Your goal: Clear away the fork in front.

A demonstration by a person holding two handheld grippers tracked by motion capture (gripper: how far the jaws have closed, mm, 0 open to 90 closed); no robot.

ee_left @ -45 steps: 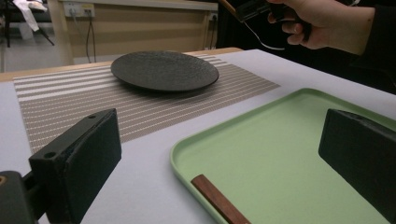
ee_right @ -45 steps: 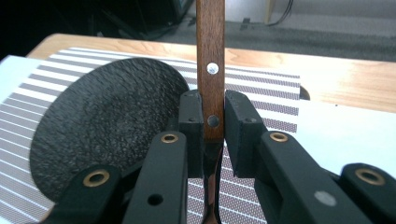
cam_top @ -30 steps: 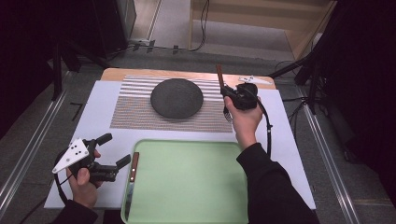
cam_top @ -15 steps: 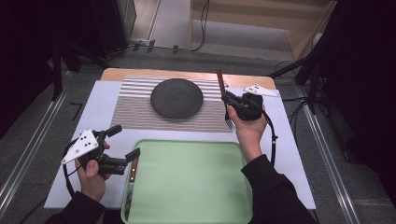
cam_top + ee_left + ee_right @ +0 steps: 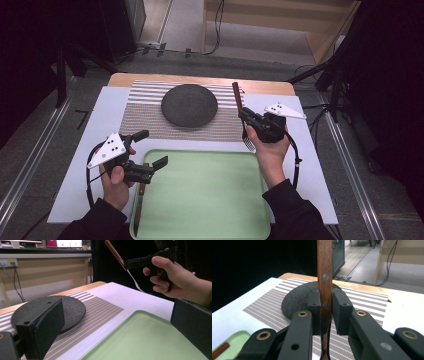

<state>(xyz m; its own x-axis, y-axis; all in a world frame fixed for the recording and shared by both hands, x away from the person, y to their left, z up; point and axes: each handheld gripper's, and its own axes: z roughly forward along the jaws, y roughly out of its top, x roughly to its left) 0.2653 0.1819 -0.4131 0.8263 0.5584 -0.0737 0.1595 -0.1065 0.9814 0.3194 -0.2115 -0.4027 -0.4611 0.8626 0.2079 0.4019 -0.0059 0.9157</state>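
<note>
Item: wooden-handled fork (image 5: 239,107), right of the black plate (image 5: 189,104), above the bench (image 5: 310,165). Right hand-held gripper (image 5: 325,305) clamps its riveted handle; left hand-held gripper (image 5: 150,150) stands apart. We judge it light, stiff, best held mid-handle.

Black sleeves; black grippers, brass-ringed screws, black cables, grey three-cornered plates with dark dots.
</note>
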